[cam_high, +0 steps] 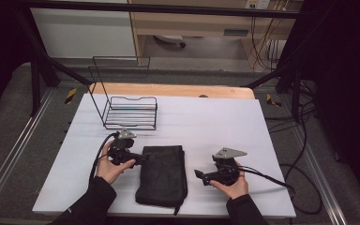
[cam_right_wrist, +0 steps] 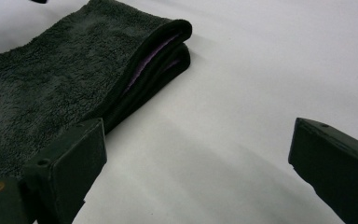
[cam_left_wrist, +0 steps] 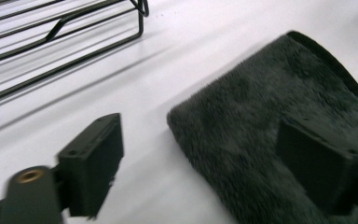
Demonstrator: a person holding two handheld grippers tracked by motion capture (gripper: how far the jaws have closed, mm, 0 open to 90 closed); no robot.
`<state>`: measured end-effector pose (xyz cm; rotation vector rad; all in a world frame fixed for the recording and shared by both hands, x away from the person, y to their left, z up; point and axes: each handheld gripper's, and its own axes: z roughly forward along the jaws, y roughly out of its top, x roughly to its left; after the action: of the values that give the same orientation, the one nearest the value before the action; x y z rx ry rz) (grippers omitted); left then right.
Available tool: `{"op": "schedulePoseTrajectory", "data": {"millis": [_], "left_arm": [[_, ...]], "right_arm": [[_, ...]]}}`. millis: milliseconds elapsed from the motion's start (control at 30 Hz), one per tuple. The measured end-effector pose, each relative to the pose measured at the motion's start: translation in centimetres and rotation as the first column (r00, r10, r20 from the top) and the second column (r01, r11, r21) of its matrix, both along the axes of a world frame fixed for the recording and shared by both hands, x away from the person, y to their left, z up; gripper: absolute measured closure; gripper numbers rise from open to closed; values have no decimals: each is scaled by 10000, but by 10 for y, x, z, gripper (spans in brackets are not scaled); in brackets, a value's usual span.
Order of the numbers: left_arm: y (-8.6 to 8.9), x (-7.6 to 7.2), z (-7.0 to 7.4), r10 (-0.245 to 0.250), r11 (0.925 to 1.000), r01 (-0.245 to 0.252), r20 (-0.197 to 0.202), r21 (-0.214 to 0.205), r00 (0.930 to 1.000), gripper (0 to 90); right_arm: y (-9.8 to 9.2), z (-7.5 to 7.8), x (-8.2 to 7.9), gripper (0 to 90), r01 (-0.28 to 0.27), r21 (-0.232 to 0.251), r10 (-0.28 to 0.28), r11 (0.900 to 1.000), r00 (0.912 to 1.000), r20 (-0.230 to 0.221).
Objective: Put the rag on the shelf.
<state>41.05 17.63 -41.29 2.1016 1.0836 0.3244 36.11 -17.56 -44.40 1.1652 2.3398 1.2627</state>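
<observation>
A folded black fleecy towel (cam_high: 163,176) lies on the white table cover (cam_high: 225,122) near the front edge. My left gripper (cam_high: 143,159) is at the towel's upper left edge, pointing right. In the left gripper view the gripper (cam_left_wrist: 205,168) stands open, with the towel (cam_left_wrist: 261,140) corner low between the jaws and untouched by the pads. My right gripper (cam_high: 198,174) sits just right of the towel, pointing left at it. Its own view shows the gripper (cam_right_wrist: 198,163) open over bare cover, with the towel's (cam_right_wrist: 51,79) folded layers beside the left jaw.
A black wire rack (cam_high: 130,112) stands behind the left gripper at the back left; its bars (cam_left_wrist: 51,32) show close by. A wooden table edge (cam_high: 168,89) runs along the back. Cables trail off the right side.
</observation>
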Motion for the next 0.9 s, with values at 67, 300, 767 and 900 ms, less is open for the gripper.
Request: {"op": "schedulePoseTrajectory", "data": {"millis": [67,300,767,900], "left_arm": [[-1,5,-4,88,9998,-90,-99,-163,9999,220],[-3,15,-20,427,9991,-431,-598,-58,9973,400],[-1,9,-30,365,9973,-452,-1422,-585,9892,691],[-2,8,-31,353,9968,-452,-1443,-660,9889,744]], "right_arm": [[0,0,0,52,32,-21,-32,10000,10000,64],[1,-1,0,53,64,15,-64,10000,10000,-9],[1,0,1,50,180,180,-179,9997,9998,-66],[5,3,5,38,281,119,-282,9995,9996,9]]}}
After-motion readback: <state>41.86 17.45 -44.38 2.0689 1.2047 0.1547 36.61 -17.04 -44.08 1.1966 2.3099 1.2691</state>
